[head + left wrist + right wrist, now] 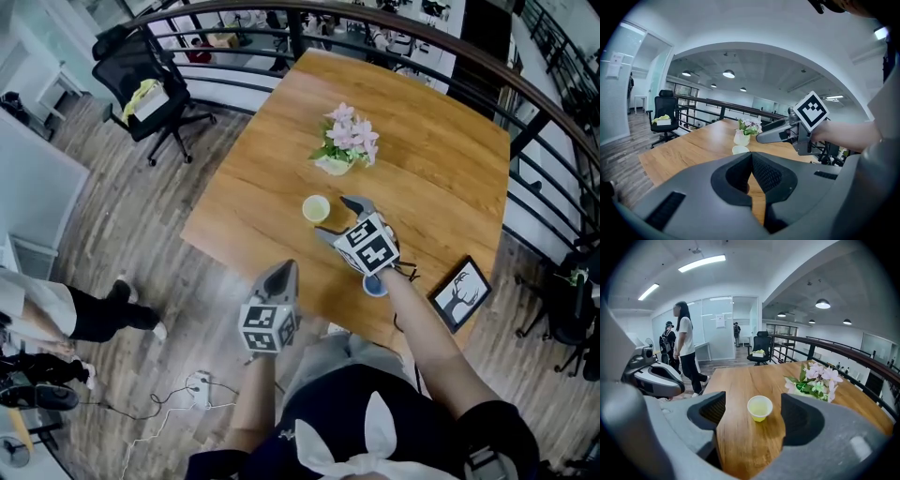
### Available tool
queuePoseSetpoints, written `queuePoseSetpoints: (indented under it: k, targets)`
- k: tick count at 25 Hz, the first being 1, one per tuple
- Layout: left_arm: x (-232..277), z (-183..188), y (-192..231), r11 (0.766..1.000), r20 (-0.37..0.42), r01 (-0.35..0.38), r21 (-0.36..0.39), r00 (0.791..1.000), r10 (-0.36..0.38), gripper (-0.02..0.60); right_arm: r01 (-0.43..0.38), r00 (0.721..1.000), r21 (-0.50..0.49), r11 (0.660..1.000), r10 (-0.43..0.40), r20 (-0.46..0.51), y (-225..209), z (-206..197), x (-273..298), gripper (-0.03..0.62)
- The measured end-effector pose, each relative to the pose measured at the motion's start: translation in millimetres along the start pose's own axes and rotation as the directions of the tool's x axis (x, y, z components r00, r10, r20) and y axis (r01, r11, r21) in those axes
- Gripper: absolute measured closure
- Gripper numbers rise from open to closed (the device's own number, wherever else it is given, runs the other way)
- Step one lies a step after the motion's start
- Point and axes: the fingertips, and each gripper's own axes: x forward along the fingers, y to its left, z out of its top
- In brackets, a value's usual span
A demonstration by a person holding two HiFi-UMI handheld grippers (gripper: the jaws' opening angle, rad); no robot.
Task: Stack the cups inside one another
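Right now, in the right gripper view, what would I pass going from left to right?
left gripper → yellow cup → pink flowers

The right gripper [335, 217] is reached forward on an outstretched, bare right forearm [424, 330]. Its marker cube [367, 246] faces up and its two jaws are spread wide apart, with a broad gap between them in the right gripper view. The left gripper [284, 270] is held back, nearer the body and well apart from the right one. It points forward from the left forearm [246, 412] with its jaws pressed together.
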Motion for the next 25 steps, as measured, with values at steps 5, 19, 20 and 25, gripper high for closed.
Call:
queuePoseSetpoints:
  k: [5,19,20,25]
  targets:
    - [9.3,-5.6,6.0,1.0,-0.03,0.0,-0.006,1.0,0.0,0.565,-0.06,0.996,-0.059,0.996,0.056,-0.067,2.7,-10.1,26.7,0.226]
    - [26.6,-27.0,20.6,0.999,-0.08,-0.015,-0.042,0.997,0.012,0.565,-0.156,0.971,-0.239,0.958,0.104,-0.216,-6.6,-34.9,89.4,0.207]
    - [27.4,-28.4,21.3,0.999,-0.084,-0.014,-0.043,0.996,0.011,0.565,-0.164,0.968,-0.243,0.956,0.108,-0.228,-7.6,-38.0,93.8,0.207]
    - [34.0,-36.1,28.6,0.998,-0.109,-0.019,-0.063,0.994,0.012,0.565,-0.191,0.956,-0.232,0.954,0.127,-0.265,-11.7,-48.5,113.4,0.207]
